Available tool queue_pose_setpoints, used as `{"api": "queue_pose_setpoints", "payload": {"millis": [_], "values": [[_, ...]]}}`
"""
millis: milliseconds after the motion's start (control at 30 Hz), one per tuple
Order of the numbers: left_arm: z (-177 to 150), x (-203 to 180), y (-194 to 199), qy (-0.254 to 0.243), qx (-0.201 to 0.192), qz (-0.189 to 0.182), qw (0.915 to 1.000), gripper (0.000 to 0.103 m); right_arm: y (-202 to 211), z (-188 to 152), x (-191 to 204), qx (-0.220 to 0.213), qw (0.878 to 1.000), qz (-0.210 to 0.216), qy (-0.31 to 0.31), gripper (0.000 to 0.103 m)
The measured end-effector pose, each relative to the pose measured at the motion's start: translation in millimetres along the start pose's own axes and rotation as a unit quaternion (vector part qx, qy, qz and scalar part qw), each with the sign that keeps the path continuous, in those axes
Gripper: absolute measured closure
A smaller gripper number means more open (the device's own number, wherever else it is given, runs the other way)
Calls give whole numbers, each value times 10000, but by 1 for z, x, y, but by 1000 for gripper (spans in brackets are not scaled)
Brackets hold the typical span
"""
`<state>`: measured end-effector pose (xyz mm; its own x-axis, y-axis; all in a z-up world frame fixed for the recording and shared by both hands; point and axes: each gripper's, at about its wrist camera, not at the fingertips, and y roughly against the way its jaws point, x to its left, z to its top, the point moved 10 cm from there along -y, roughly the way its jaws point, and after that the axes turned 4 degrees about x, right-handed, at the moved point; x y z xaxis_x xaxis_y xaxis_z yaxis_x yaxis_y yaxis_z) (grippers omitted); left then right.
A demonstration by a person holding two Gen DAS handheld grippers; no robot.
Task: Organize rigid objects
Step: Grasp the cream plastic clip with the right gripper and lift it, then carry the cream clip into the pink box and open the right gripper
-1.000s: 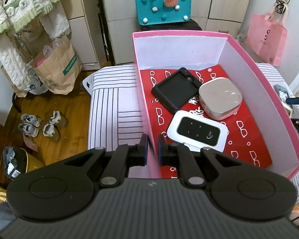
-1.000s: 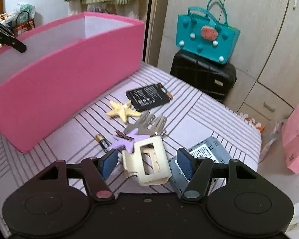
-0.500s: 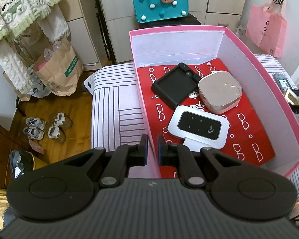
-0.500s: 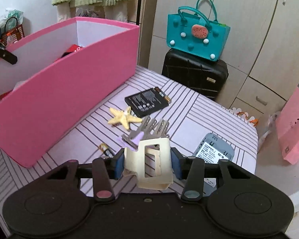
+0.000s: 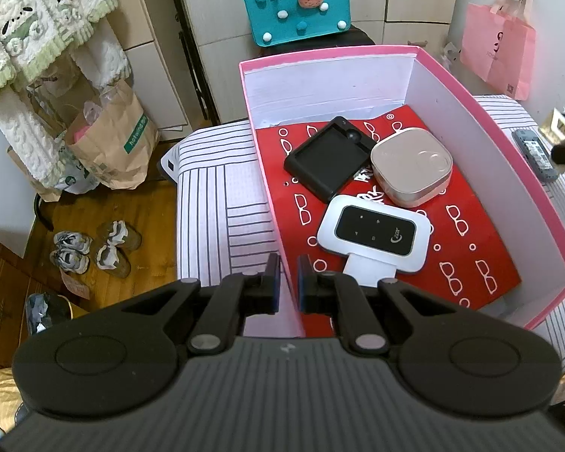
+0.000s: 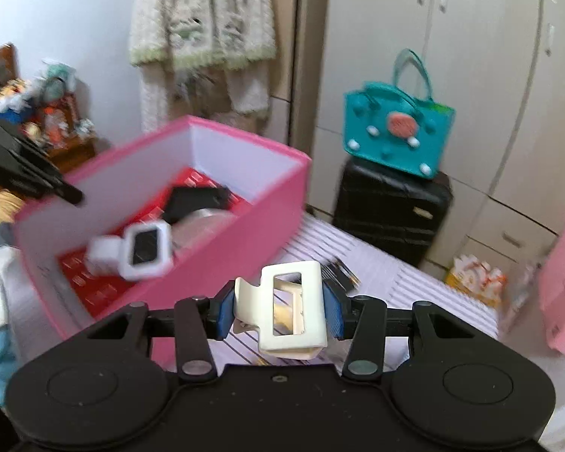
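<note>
A pink box (image 5: 508, 120) with a red patterned floor stands on the striped table; it also shows in the right wrist view (image 6: 267, 211). Inside lie a black case (image 5: 327, 158), a beige square device (image 5: 412, 165) and a white pocket router (image 5: 373, 233). My left gripper (image 5: 287, 284) is shut on the box's near left wall. My right gripper (image 6: 278, 310) is shut on a cream hair claw clip (image 6: 286, 312), held in the air beside the box's right wall. The clip's edge shows at the far right of the left wrist view (image 5: 559, 128).
A grey device (image 5: 535, 154) lies on the striped table (image 5: 222, 196) right of the box. A teal bag (image 6: 395, 135) sits on a black suitcase (image 6: 388, 207). A pink bag (image 5: 497, 49), a paper bag (image 5: 109, 143) and shoes (image 5: 90, 248) are around the table.
My right gripper closed on the cream clip and lifted it off the table, up beside the box. My left gripper has kept its hold on the box wall.
</note>
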<state>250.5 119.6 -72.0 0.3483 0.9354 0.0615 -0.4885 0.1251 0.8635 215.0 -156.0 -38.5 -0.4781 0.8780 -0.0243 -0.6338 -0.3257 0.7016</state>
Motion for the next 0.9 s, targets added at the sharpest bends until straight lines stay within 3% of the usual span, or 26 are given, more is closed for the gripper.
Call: {"api": "queue_pose_setpoints", "payload": {"millis": [200,367,533,667,800,900], "values": [[0,0,-1,6,-39,-34,10000,95,-2,37,40,-176,9965,772,262,51],[0,1,0,20,-49,-85,9999,95,-34,51,75,171,9906,1009,911,51],[-1,1,0,56,-51,-125,9999,94,-81,38,92,963,9794,955,1497,51],[-1,1,0,63,-49,-127,9999,94,-105,22,98,1624,9638,873,1928,51],[-1,1,0,70,-55,-129,9999,94,-115,10,103,2005,9469,683,2419,51],[-1,0,0,104,-62,-174,9998,94,-125,7,101,2118,9414,544,2570,52]]}}
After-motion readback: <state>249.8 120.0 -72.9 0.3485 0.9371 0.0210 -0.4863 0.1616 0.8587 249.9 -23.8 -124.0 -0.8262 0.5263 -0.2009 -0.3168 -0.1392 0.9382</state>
